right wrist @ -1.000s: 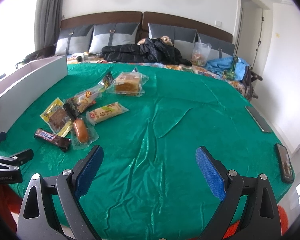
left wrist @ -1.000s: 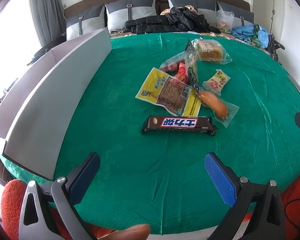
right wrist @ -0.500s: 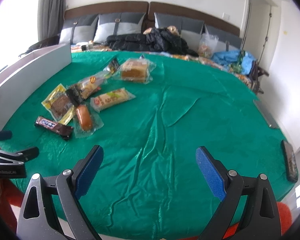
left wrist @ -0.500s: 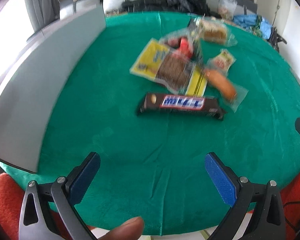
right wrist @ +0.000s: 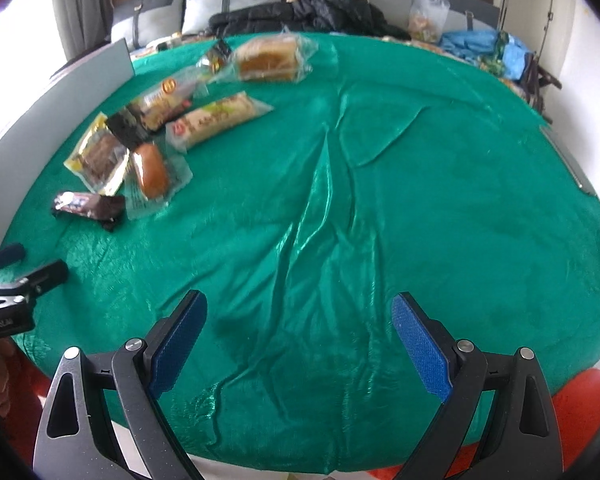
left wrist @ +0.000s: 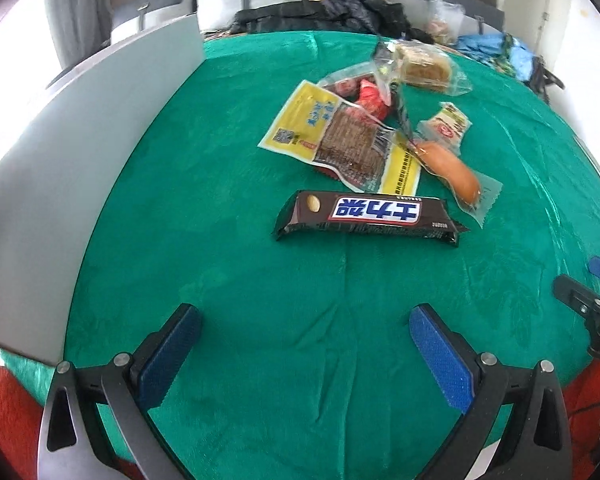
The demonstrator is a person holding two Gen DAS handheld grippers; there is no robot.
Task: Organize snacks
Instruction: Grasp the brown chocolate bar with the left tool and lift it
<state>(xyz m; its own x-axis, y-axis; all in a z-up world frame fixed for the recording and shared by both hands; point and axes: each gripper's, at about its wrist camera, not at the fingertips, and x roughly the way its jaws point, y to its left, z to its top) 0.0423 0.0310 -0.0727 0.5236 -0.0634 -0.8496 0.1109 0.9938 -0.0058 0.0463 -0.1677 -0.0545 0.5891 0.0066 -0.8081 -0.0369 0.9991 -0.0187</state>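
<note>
Listing what lies before me on the green-clothed worktop [left wrist: 228,280].

Left claw [left wrist: 305,354]: spread wide, holding nothing, hovering over bare cloth near the front edge. Chocolate bar [left wrist: 370,217] in a dark brown wrapper lies crosswise beyond my left fingers, apart from them.

Just behind it: yellow jerky packet [left wrist: 340,140], its corner close to the bar; a sausage-shaped bun in clear wrap [left wrist: 452,170] to the right; a red snack pack [left wrist: 370,98]; a small white-and-green pack [left wrist: 446,124]; a wrapped cake slice [left wrist: 422,66] farthest back.

Grey box wall [left wrist: 60,184] stands along the left edge of the worktop.

Right claw [right wrist: 298,346]: also spread wide and empty, over wrinkled cloth, well apart from the snack pile at its left.
</note>
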